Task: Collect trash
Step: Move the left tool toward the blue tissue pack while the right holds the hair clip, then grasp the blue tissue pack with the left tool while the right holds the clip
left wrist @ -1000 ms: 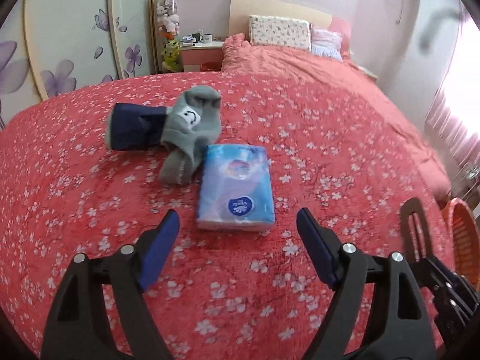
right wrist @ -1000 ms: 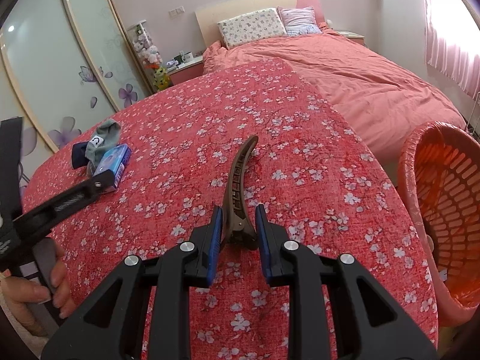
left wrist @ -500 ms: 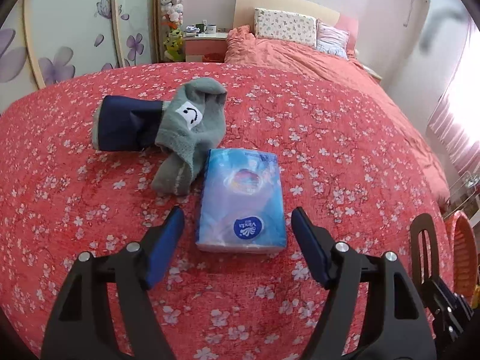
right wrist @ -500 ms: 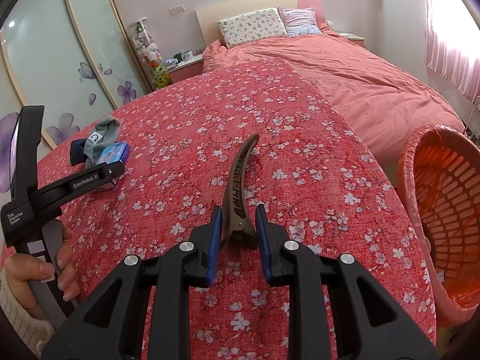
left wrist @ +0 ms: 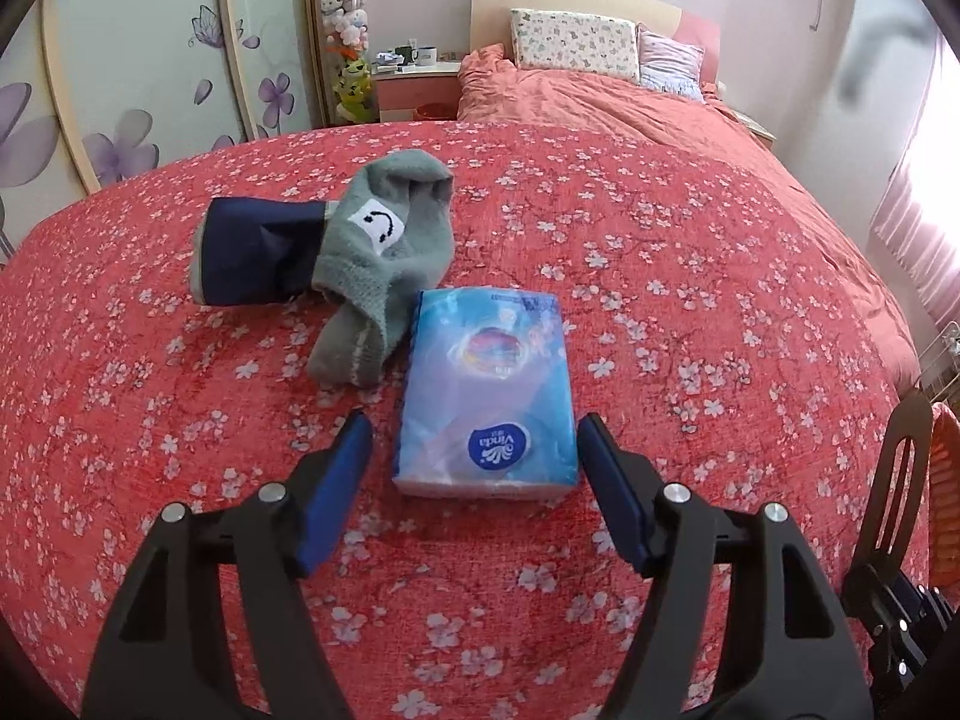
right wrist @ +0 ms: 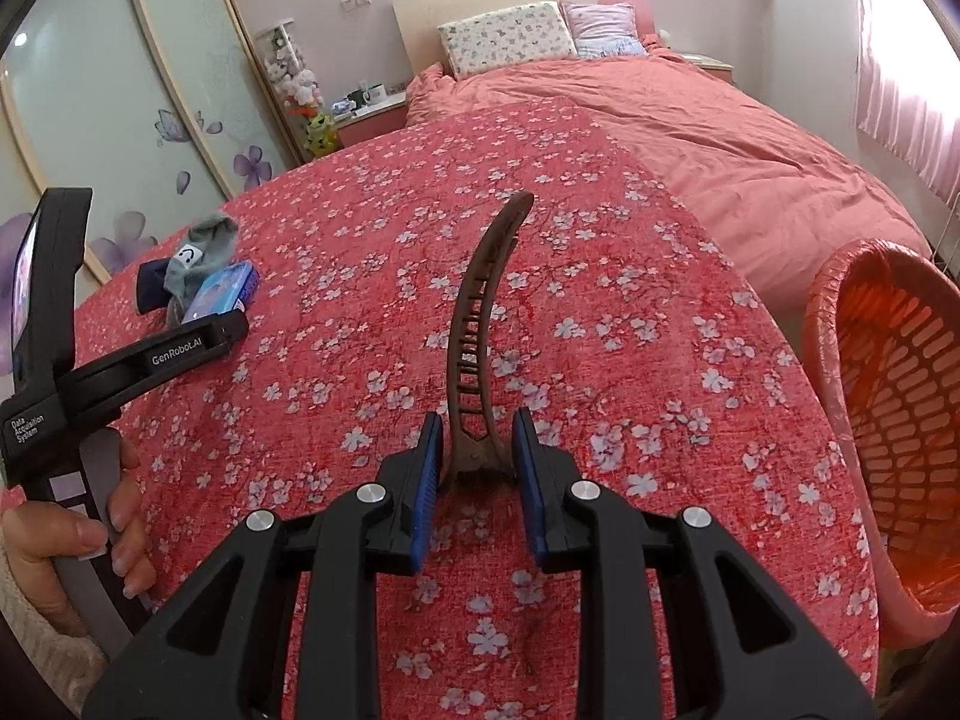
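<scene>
A blue plastic-wrapped tissue pack (left wrist: 486,384) lies flat on the red flowered blanket (left wrist: 690,312). My left gripper (left wrist: 474,426) straddles the pack's near end, one blue pad on each side. Both pads stand a little off the wrapper, so this gripper is open. A grey smiley sock (left wrist: 384,240) and a navy cloth piece (left wrist: 258,252) lie just behind the pack. In the right wrist view my right gripper (right wrist: 478,420) is shut on the hinge end of a long brown hair clip (right wrist: 480,312), which points away over the blanket.
An orange mesh basket (right wrist: 828,324) stands beside the bed at the right. A hand (right wrist: 114,534) holds the left gripper's handle at the lower left. The tissue pack (right wrist: 225,288) and sock (right wrist: 201,246) lie far left. Pillows and a bedside table are at the back.
My left gripper has moved forward to the tissue pack and its jaws have narrowed, so the pack's near end now sits between the pads. The right gripper and the clip have not moved.
</scene>
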The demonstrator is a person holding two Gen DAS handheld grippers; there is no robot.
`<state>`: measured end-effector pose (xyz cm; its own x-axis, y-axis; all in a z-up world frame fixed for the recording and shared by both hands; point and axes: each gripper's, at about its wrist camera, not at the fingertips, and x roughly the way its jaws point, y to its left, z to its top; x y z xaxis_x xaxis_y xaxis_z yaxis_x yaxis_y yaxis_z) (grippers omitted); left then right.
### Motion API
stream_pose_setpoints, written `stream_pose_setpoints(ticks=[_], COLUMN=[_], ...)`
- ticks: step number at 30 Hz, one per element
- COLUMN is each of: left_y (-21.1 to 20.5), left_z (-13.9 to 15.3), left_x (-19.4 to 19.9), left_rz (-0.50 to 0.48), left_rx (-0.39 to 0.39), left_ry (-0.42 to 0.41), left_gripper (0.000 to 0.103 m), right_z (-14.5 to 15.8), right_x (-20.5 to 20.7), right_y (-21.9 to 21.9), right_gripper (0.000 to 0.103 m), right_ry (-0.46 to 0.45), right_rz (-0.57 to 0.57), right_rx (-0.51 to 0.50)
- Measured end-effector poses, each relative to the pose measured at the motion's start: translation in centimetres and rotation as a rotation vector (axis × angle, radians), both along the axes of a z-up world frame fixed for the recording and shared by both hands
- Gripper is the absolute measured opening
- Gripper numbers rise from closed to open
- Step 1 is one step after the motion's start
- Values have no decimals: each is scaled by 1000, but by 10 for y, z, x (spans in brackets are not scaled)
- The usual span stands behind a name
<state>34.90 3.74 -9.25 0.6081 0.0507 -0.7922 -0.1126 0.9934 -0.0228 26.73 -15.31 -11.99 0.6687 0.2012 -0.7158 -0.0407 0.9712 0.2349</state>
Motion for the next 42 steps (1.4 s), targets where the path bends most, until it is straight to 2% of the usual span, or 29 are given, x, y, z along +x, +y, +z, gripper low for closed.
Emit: stream_pose_setpoints(ticks=[11,15,21,28,32,38,42], left_y=[-5,-9,-6,11,10,2,2], left_z=[2,5,4,5,3,1,4], left_x=[8,10,7,-10,-15,-13,-15], left_rz=[-25,-35,-45,-107,-107,-89,-107], left_rx=[44,41,26,-76,-67,-19,-47], left_ry=[7,1,-7,-24,-21,-18,-25], left_gripper=[68,52,51,51,52,52,50], right_z=[4,6,9,16,16,10,10], right_x=[-5,-2,7,-4,-1,11,9], right_y=[-10,-9,-5,-4,1,8,2], right_gripper=[25,25,24,23,23,24,23], right_ry=[-31,-25,-21,-60,-65,-18,-29], right_rz=[-8,-11,-7,17,28,42,48], right_rx=[23,22,6,-44,-89,-81,-57])
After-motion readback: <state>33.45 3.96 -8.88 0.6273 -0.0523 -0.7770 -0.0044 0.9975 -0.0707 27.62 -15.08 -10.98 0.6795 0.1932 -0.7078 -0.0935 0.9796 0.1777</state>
